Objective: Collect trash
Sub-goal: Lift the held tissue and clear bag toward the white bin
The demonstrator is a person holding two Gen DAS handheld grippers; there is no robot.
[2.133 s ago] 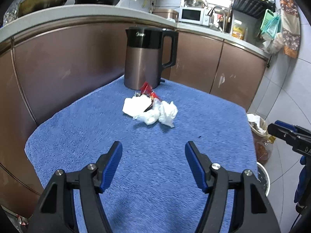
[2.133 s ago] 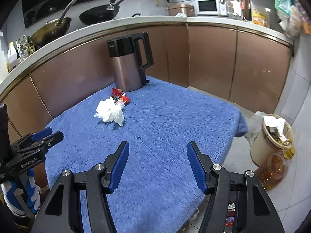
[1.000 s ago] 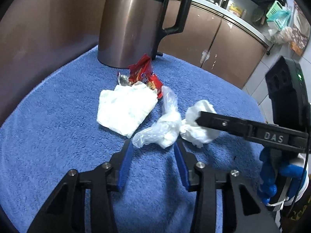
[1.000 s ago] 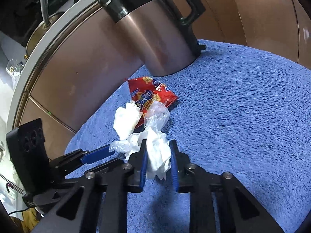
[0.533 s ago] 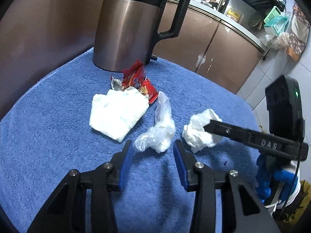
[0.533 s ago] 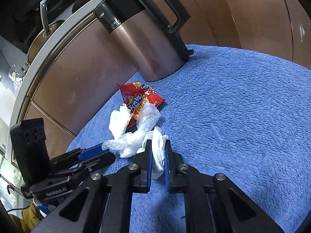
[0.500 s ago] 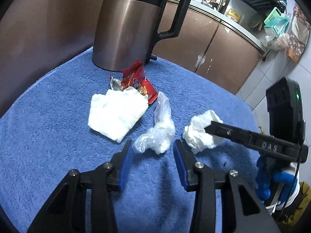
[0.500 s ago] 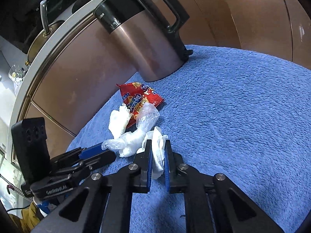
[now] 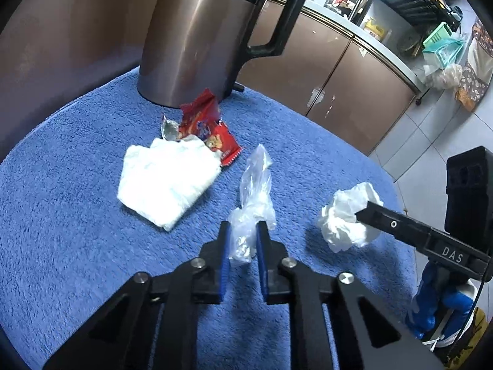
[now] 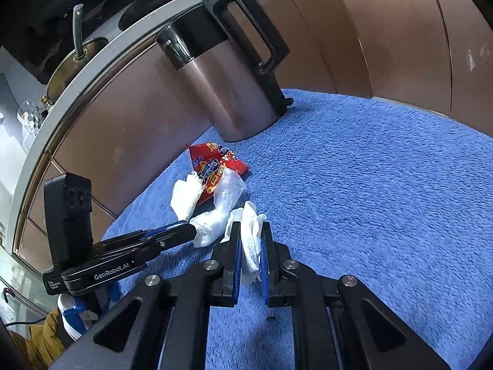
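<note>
Left gripper: jaws closing on one crumpled clear plastic bag, low centre of the left wrist view; the blue pads already touch the bag's lower end.
Right gripper: clenched on one crumpled white tissue wad, centre of the right wrist view; the wad looks raised just off the cloth at the right of the left view.
Trash lying free: two pieces. One flat folded white paper napkin, left of centre in the left view; one torn red snack wrapper, above it, its lower edge under the napkin.
Trash count: four pieces, two gripped, two loose.
Surface: one blue terry towel under everything.
Beyond: one brown steel electric kettle with black handle, upper centre, just behind the wrapper.
Background: brown cabinet doors at upper right.
</note>
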